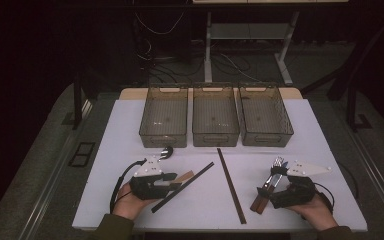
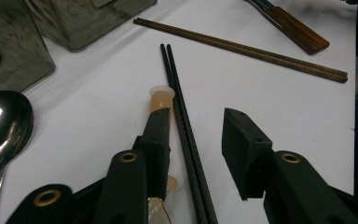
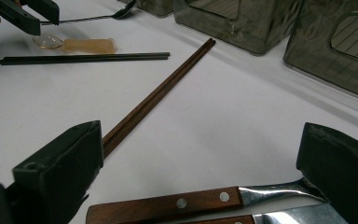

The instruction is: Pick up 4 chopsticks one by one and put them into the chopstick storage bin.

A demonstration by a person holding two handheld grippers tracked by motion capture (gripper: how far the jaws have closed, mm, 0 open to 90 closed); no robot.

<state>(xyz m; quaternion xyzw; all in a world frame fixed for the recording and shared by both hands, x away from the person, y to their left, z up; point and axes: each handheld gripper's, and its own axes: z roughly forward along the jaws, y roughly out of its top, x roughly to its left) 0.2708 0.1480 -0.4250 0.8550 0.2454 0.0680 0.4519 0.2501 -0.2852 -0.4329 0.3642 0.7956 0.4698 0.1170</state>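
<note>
White table (image 1: 130, 120) bearing three smoky bins (image 1: 215, 120) along its far side. Left gripper (image 2: 196, 140), jaws spread, straddles the black chopsticks (image 2: 179, 93) at near left, beside a tan-handled utensil (image 2: 161, 100). Right gripper (image 3: 200, 177), jaws spread, straddles two wooden-handled utensils (image 3: 168, 205) at near right. Brown chopsticks (image 1: 230, 185) lie between; spoon (image 2: 2, 123) lies left.

Wood, steel and smoky plastic on a matt white table

The black chopsticks (image 2: 186, 135) looked matt and finely textured; the brown chopsticks (image 2: 242, 49) showed dark wood grain. The spoon (image 2: 4, 123) was polished, mirror-bright metal, and the pale handle (image 2: 161, 100) seemed translucent, rubbery plastic. Riveted wooden handles (image 3: 168, 205) met shiny steel. The bins (image 1: 215, 117) were smoky clear plastic, the table (image 1: 205, 200) smooth and matt, and the gripper pads (image 2: 242, 149) dull black plastic.
</note>
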